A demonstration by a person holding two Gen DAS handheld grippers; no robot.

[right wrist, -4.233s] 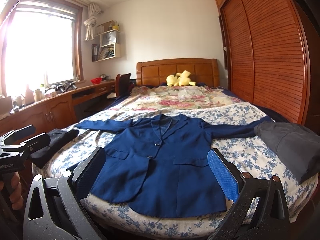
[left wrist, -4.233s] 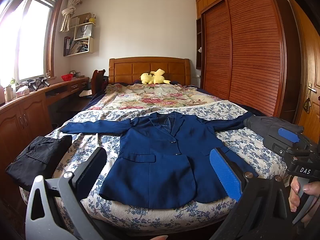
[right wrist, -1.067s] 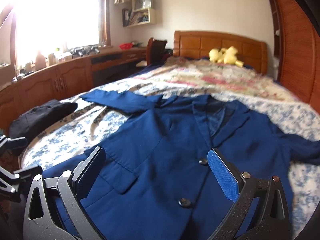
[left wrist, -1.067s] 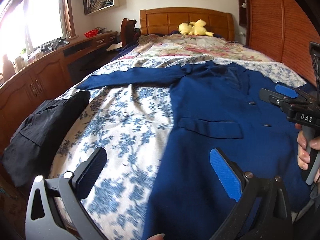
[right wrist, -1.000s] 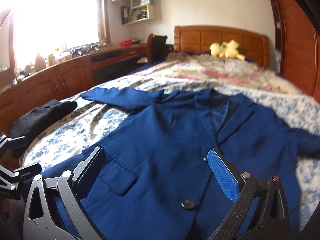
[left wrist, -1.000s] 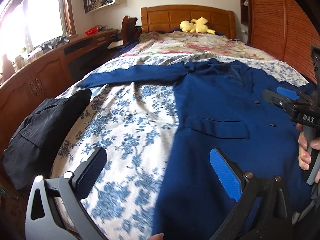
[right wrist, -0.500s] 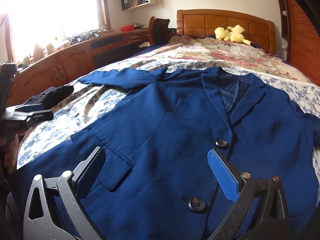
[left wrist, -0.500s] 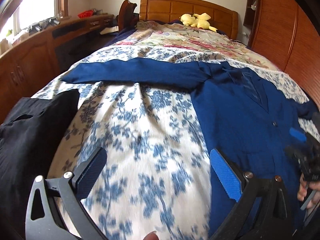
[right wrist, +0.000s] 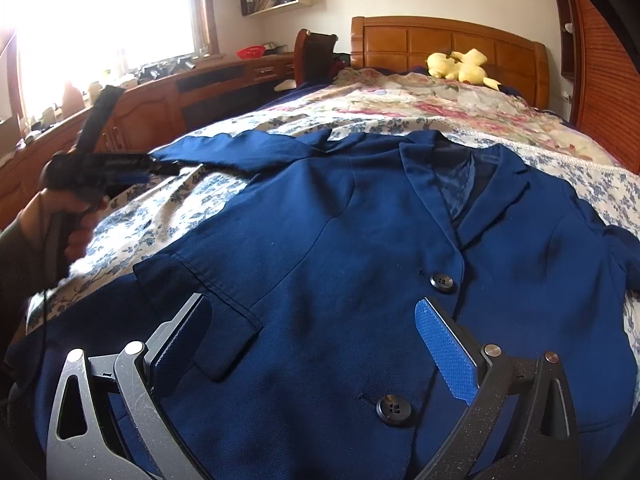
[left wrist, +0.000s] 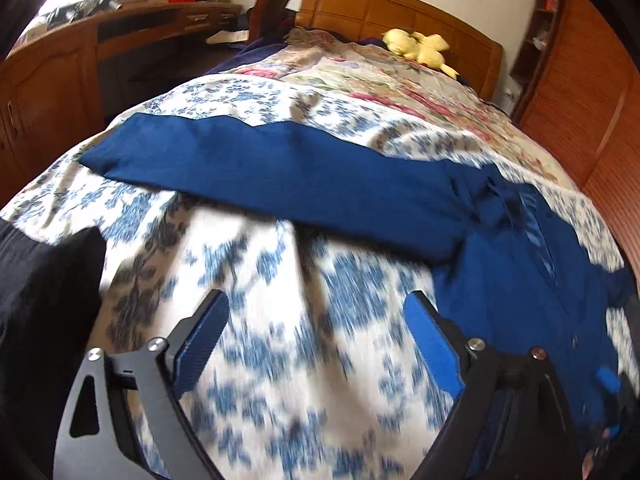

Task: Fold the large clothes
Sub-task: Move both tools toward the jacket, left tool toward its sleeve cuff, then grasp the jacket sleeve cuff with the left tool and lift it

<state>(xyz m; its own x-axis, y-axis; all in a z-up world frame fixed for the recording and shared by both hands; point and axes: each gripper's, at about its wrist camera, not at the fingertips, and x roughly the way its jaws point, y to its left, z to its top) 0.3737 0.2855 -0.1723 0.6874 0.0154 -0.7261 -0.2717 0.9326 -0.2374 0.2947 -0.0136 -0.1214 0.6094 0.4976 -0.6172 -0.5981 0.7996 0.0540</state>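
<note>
Reaching left gripper (left wrist: 316,344), jaws closing on nothing, toward blazer sleeve (left wrist: 280,176) upper frame for fold; right gripper (right wrist: 312,348) spread, empty, over blue blazer (right wrist: 340,248).

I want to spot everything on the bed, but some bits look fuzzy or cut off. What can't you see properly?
- Left wrist view: floral bedsheet smeared by motion blur.
- Left wrist view: black garment cut off by the left edge.
- Right wrist view: blue blazer hem hidden behind the right hand-held gripper.
- Right wrist view: window sill clutter washed out by glare.
</note>
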